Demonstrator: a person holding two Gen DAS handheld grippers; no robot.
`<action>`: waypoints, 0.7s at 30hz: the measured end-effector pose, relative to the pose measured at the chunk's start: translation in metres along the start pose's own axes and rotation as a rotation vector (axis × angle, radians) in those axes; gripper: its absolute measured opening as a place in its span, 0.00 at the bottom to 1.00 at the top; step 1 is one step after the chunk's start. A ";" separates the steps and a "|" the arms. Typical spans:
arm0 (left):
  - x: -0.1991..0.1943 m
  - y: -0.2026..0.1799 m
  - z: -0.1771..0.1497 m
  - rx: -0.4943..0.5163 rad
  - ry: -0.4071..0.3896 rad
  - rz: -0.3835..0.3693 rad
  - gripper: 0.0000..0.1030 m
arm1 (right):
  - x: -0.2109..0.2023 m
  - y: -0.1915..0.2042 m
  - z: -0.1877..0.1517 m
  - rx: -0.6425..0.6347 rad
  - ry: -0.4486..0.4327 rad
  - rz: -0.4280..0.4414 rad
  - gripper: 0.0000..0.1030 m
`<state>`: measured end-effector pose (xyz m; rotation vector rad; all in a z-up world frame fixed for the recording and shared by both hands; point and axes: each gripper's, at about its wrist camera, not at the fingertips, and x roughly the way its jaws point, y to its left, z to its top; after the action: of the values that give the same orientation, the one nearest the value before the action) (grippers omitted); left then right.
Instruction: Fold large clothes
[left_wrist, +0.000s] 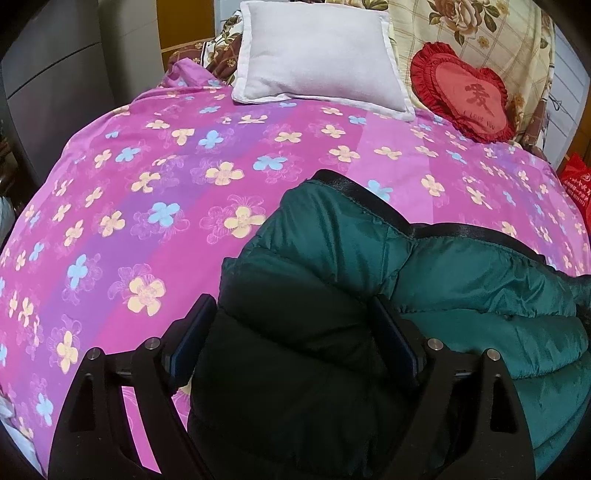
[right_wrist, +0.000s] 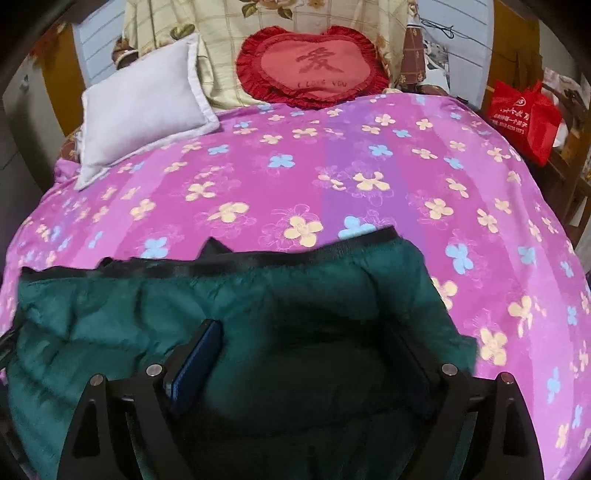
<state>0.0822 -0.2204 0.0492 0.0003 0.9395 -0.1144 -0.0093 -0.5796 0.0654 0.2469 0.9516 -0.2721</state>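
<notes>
left gripper (left_wrist: 295, 321) jaws clamp jacket (left_wrist: 461, 280) | right gripper (right_wrist: 314, 350) jaws likewise | pillow (left_wrist: 314, 55) far

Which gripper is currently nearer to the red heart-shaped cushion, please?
Probably the right. From the right gripper the heart cushion sits straight ahead; from the left gripper it lies far off to the right. Both grip the green jacket.

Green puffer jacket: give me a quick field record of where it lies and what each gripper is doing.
garment: green puffer jacket, quilted, black trim along its far edge
surface: pink floral bedspread
left gripper: jaws closed on a thick fold of the jacket
right gripper: jaws either side of bunched jacket fabric, apparently gripping
head of bed: white pillow, red heart cushion
beside bed: red bag
fold state: jacket bunched, not flat
</notes>
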 end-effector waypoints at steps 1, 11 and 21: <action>0.000 0.001 0.000 -0.003 0.003 -0.005 0.83 | -0.009 -0.001 -0.003 -0.005 -0.015 0.009 0.85; -0.007 0.002 -0.004 -0.011 -0.024 -0.011 0.83 | -0.023 -0.008 -0.051 -0.060 -0.033 -0.018 0.88; -0.069 0.019 -0.027 0.004 -0.124 -0.018 0.83 | -0.090 -0.007 -0.068 -0.033 -0.118 0.012 0.88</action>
<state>0.0223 -0.1930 0.0878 -0.0112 0.8157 -0.1319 -0.1136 -0.5531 0.1011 0.2041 0.8369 -0.2570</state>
